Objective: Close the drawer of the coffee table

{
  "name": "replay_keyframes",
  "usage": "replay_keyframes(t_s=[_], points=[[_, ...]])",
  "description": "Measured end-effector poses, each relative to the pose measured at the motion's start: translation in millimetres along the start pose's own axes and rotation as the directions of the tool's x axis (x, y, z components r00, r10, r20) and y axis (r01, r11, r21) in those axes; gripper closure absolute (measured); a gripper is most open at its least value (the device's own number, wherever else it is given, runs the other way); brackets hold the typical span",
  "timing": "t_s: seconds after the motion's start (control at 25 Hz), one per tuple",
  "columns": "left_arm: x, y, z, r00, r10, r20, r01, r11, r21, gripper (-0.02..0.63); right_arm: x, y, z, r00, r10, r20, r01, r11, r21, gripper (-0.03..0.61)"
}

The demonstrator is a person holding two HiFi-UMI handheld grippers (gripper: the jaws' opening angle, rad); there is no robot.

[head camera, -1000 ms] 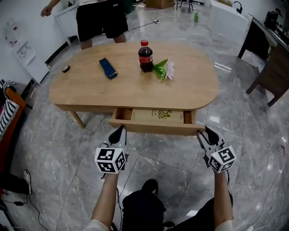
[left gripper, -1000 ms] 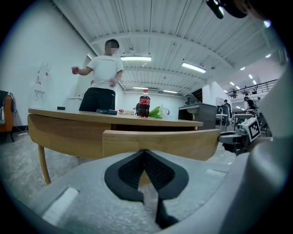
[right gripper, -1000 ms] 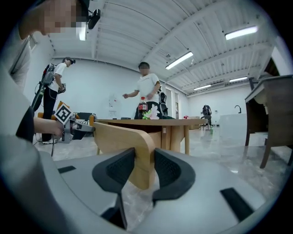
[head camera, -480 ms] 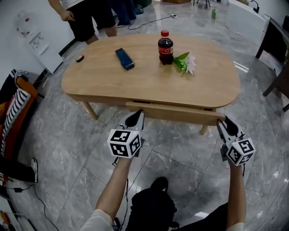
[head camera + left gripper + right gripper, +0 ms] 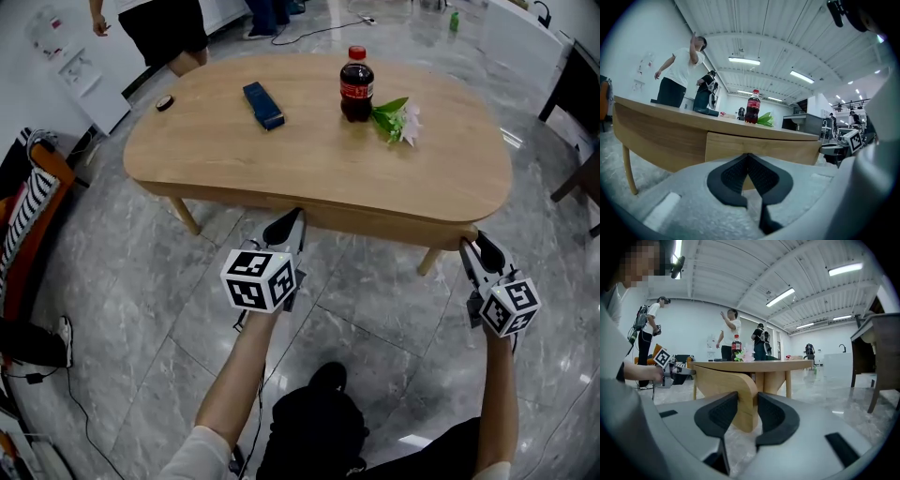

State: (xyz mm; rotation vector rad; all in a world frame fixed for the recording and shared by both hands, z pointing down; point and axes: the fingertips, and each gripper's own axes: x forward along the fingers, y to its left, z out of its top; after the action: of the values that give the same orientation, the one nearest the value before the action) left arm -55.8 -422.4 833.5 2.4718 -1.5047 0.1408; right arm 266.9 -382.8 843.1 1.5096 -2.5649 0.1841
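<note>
The oval wooden coffee table fills the head view's middle. Its drawer front lies almost flush under the near edge. My left gripper is shut, its fingertips against the drawer front's left end, which shows as a pale panel right behind the closed left gripper. My right gripper sits at the drawer front's right end. In the right gripper view the rounded wooden end stands between the pads of the right gripper, which press on it.
On the table stand a cola bottle, a small bunch of flowers, a blue box and a small round object. A person stands beyond the far left corner. Dark furniture is at the right, striped cloth at the left.
The drawer, open a second ago with its inside showing, has slid in under the tabletop. Both grippers moved forward with its front.
</note>
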Motion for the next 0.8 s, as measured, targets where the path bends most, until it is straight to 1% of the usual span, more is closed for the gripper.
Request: replay_keyframes(t_s=[0.32,0.52,0.8], points=[[12,5,4,1.0,0.0,0.009,0.0,1.0,0.007,0.606,13,-8,3,1.0,-0.022,0.002,0.022,1.0,-0.014,0.433],[20,7,6,1.0,0.01,0.021,-0.01,1.0,-0.002,0.606,19,-13,4,1.0,-0.025,0.005,0.025,1.0,-0.012,0.431],[22,11,7,0.998,0.029,0.048,-0.028,0.999,-0.027,0.606,23,-14,7,1.0,-0.017,-0.004,0.017,0.999,-0.046,0.431]])
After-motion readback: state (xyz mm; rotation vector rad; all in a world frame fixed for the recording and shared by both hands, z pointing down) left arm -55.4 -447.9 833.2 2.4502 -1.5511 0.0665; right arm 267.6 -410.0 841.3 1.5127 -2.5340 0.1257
